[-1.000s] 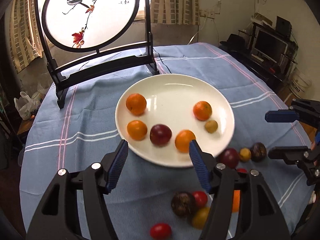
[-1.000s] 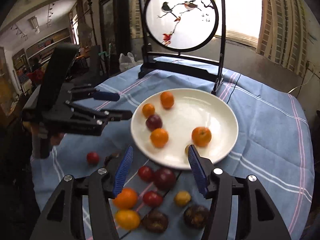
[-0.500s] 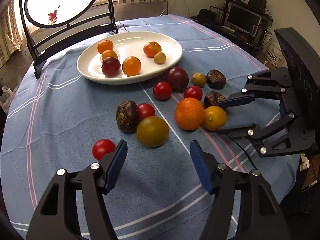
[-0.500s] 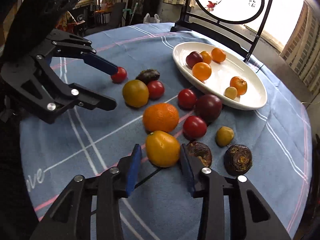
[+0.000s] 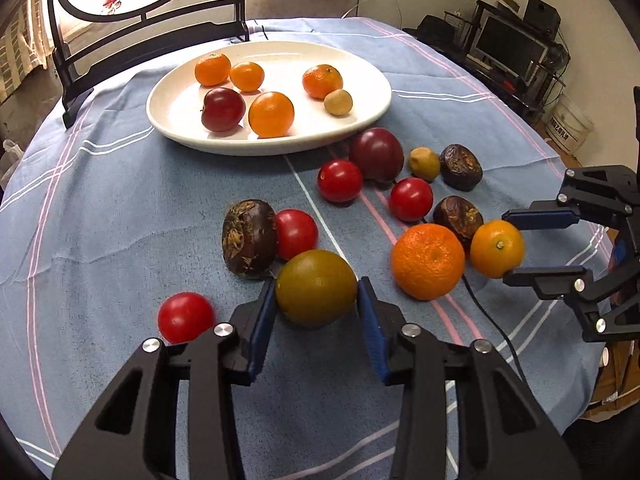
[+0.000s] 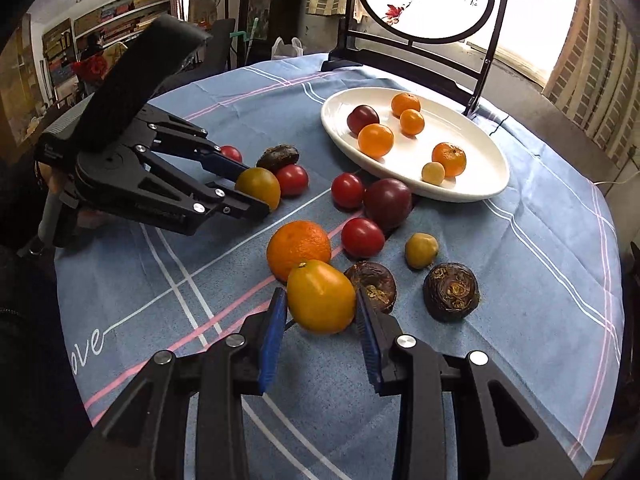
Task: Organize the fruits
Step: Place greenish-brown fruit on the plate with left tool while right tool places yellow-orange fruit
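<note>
A white plate [image 5: 360, 118] at the back of the blue cloth holds several oranges, a dark plum and a small yellow fruit. Loose fruits lie in front of it. My left gripper [image 5: 316, 292] is shut on a greenish-yellow round fruit [image 5: 316, 286], also visible in the right wrist view [image 6: 258, 186]. My right gripper [image 6: 321, 304] is shut on an orange-yellow fruit [image 6: 321, 297], seen in the left wrist view [image 5: 497, 248] beside a big orange [image 5: 427, 261].
Red tomatoes [image 5: 185, 316], dark wrinkled fruits [image 5: 249, 237], a purple plum [image 5: 376, 154] and a small yellow fruit [image 5: 424, 163] lie scattered on the cloth. A black-framed round screen [image 6: 426, 4] stands behind the plate. The table edge is near on the right.
Both grippers have moved down and forward to the loose fruits. The left closed on the greenish-yellow fruit; the right tightened on the orange-yellow fruit.
</note>
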Action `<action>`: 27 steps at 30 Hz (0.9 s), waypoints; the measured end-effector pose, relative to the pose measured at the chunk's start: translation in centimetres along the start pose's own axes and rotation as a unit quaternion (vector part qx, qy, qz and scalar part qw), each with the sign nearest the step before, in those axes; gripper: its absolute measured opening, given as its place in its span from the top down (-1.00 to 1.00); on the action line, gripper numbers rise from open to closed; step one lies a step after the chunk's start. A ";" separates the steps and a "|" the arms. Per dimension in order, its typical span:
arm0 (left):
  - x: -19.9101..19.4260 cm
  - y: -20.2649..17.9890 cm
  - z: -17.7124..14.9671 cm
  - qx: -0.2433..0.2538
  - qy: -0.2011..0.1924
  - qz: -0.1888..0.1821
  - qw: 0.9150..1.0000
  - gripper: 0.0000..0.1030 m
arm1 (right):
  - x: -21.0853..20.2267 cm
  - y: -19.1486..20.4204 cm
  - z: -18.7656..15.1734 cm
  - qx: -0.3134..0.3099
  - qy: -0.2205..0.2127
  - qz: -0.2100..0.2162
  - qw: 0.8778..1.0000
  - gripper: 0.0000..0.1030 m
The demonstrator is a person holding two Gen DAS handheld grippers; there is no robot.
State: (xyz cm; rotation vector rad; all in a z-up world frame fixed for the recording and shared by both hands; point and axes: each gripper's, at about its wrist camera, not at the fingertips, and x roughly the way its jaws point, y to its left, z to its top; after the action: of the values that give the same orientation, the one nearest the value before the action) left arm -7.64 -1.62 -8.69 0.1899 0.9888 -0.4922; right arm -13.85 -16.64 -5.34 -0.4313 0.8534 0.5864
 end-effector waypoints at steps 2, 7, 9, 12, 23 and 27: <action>-0.8 -0.2 -0.2 0.009 -0.012 0.003 1.000 0.24 | -0.2 -0.2 0.0 0.007 -0.006 0.002 1.000 0.32; -4.3 -0.1 0.9 0.021 -0.064 0.012 0.998 0.24 | -1.5 -1.3 0.9 0.025 -0.032 0.012 0.999 0.32; -5.6 0.4 2.1 0.019 -0.089 0.026 0.996 0.23 | -2.3 -2.0 1.9 0.030 -0.050 0.003 0.998 0.32; -6.8 1.1 4.3 0.012 -0.121 0.058 0.991 0.23 | -3.5 -3.0 3.7 0.037 -0.084 -0.010 0.996 0.32; -3.8 3.4 12.3 0.003 -0.139 0.124 0.983 0.23 | -1.8 -9.8 10.8 0.117 -0.140 -0.019 0.983 0.32; -1.7 4.0 13.5 0.005 -0.127 0.135 0.983 0.23 | 1.0 -11.4 12.6 0.135 -0.122 -0.015 0.983 0.32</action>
State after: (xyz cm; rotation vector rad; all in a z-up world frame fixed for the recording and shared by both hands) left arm 3.64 -2.59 -0.21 0.2593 0.6980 -0.2643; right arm 1.13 -17.81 2.70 -0.1215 0.6773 0.4756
